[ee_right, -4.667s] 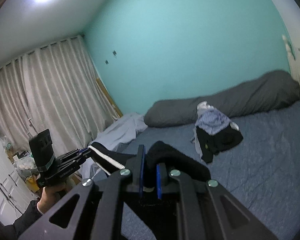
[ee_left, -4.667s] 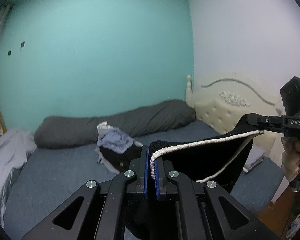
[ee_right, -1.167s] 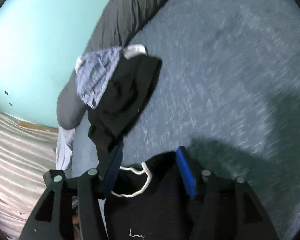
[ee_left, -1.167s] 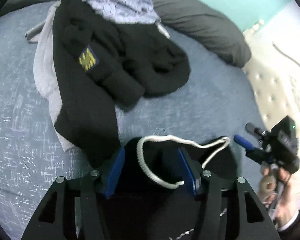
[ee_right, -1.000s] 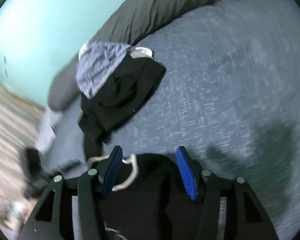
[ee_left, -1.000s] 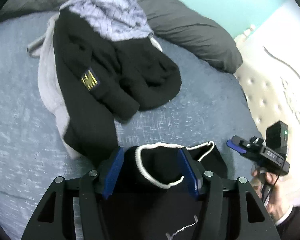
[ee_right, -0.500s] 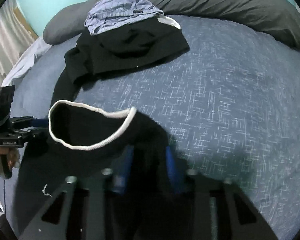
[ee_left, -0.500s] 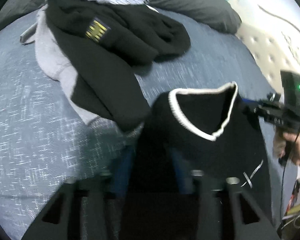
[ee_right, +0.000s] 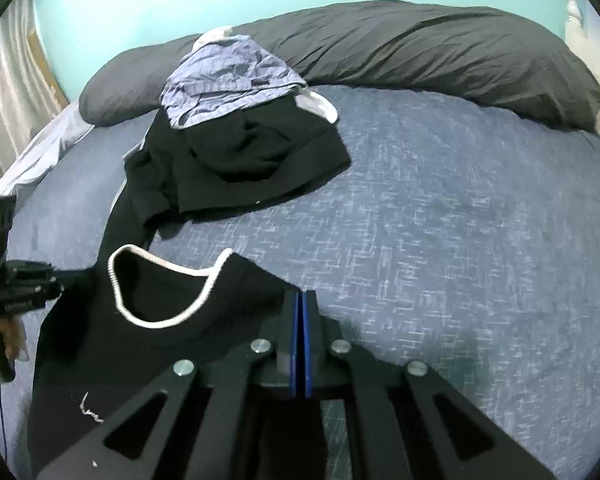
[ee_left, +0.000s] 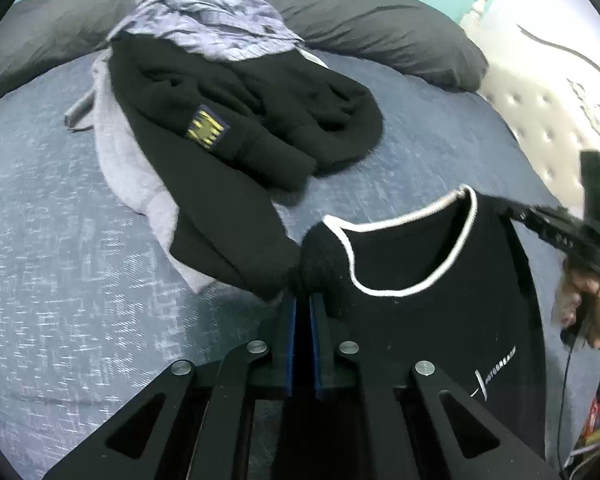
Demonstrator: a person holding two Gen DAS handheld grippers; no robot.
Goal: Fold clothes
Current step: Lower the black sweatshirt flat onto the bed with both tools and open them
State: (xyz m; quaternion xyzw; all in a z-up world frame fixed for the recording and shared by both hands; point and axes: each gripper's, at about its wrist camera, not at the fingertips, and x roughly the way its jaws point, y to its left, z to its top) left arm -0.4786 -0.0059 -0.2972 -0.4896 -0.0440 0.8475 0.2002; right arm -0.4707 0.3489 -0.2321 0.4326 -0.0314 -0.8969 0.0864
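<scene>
1. The bed [ee_right: 440, 240], covered in a blue-grey sheet, carried everything; a long dark pillow [ee_right: 420, 48] lay along its far edge.
2. A heap of clothes [ee_left: 228, 120] sat toward that far edge: a black garment with a yellow patch, a grey one under it and a pale blue checked one on top.
3. The black top [ee_left: 440, 320] with the white-trimmed neckline [ee_right: 156, 292] lay spread on the bed at the near edge, front up, its left shoulder touching the heap's black sleeve.
4. It looked a soft, light knit that would sag and crease rather than hold a shape, so I judge the shoulder seams beside the neckline the surest places to grip.
5. The left gripper [ee_left: 302, 312] had its fingers clenched on the left shoulder of the top.
6. The right gripper [ee_right: 300, 312] had its fingers pressed together at the right shoulder, apparently pinching the cloth there.
</scene>
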